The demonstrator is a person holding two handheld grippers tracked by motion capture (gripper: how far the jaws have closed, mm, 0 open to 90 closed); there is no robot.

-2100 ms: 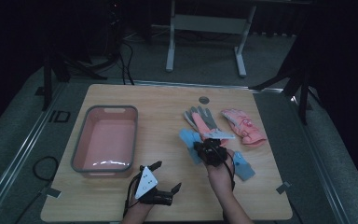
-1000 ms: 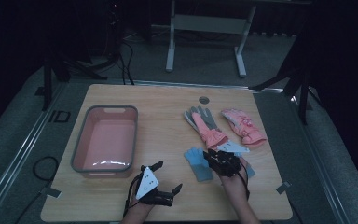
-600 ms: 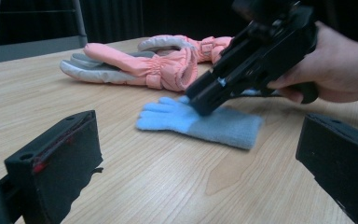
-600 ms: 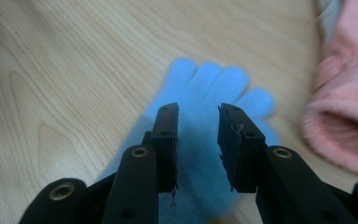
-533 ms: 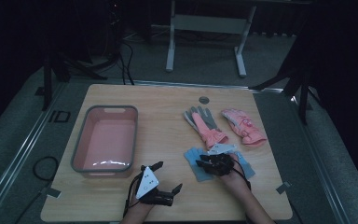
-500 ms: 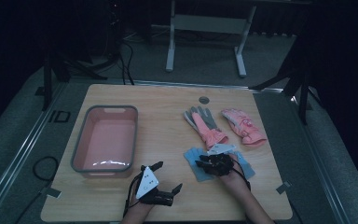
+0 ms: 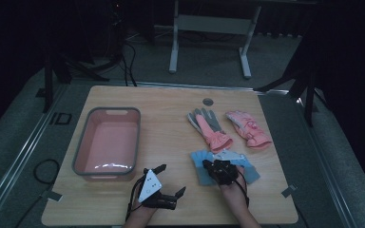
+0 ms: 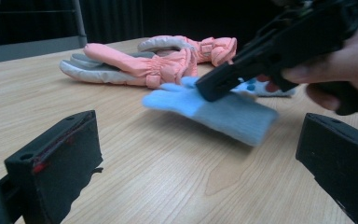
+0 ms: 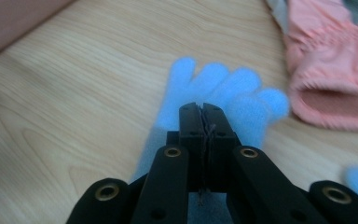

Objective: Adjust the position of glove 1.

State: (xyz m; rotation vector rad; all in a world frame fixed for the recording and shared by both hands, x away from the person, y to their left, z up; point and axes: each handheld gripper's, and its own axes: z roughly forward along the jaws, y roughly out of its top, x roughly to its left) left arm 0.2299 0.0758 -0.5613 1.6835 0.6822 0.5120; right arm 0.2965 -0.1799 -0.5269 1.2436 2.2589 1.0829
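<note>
The right tongs (image 9: 201,112) are pressed together, their two black jaws meeting face to face right over a light blue knit glove (image 9: 223,100); the jaws have just been closing, and a thin dark line of something shows in the seam between them, though whether glove fabric is pinched there cannot be told. In the left gripper view the right tongs (image 8: 214,88) come down at a slant with their tip on the blue glove (image 8: 223,112), whose near edge looks slightly raised off the desk (image 8: 121,168). In the high view the glove (image 7: 200,164) lies on the near right part of the desk (image 7: 171,118), under and around the right tongs (image 7: 214,166), with a second blue glove (image 7: 252,175) just beside it and a small white piece (image 7: 228,156) touching them. The left tongs (image 7: 170,179) stand wide apart with nothing between them, resting near the front edge of the desk, well apart from the glove. Two pink and grey padded gloves (image 7: 209,128) lie just beyond the blue ones. A pink bin (image 7: 107,142) with a grey rim sits on the left of the desk.
</note>
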